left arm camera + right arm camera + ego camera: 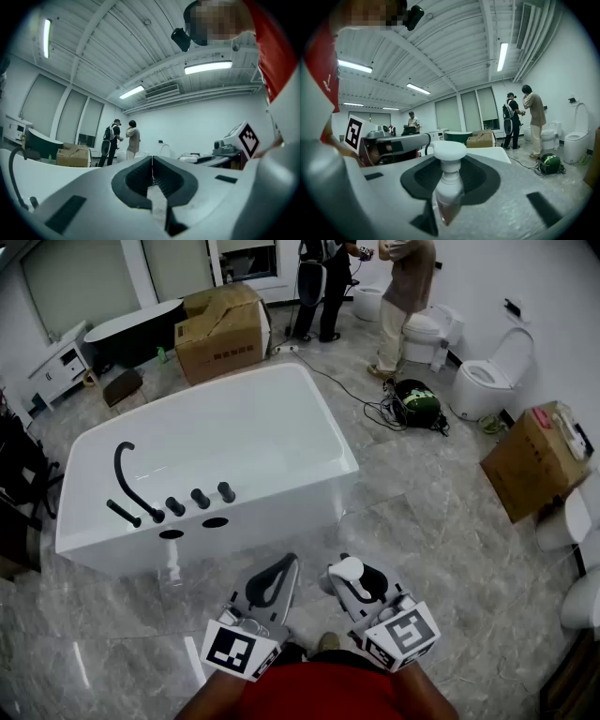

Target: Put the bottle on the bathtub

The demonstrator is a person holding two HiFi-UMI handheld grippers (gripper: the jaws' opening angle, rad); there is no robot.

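The right gripper [352, 570] pinches a pump-top bottle [448, 183] by its neck, the carrying step seemingly in hand. The left gripper [277, 575] is beside it, jaws pressed together on nothing. Across open floor stands the white bathtub [281, 491]; its broad near ledge beside the black knobs [200, 498] invites a forward reach.

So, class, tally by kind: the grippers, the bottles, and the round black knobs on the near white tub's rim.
Grippers: 2 (left gripper, right gripper)
Bottle: 1
Round black knobs: 3
Total: 6
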